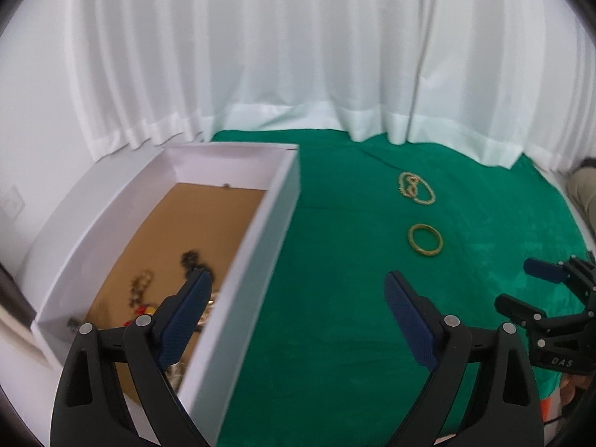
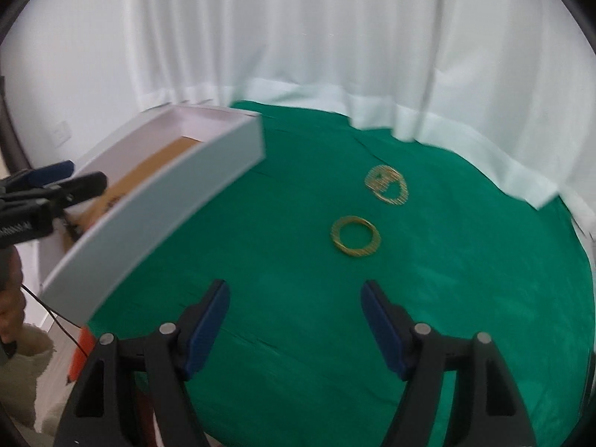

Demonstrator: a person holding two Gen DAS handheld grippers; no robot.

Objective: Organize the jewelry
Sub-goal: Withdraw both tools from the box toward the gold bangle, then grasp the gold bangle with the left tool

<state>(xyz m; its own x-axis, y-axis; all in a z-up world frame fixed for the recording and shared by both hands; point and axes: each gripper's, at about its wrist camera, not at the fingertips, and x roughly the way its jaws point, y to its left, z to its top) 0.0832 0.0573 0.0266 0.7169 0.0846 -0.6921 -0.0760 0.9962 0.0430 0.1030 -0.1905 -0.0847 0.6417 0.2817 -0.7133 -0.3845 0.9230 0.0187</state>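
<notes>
A round table is covered by a green cloth; on it a white box with a brown floor is set at the left; a gold bangle and, beyond it, a coiled gold chain are laid on the cloth, well apart from the box.

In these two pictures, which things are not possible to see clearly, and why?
- Jewelry in the white box: in the left wrist view, partly hidden behind the left gripper and the box's near wall, and blurred; pieces cannot be told apart.
- Box contents: right wrist view, near wall hides nearly everything.
- Gold chain piece and gold bangle: right wrist view, motion blur hides detail.
- Right gripper: cut off by the left wrist view's right edge.
</notes>
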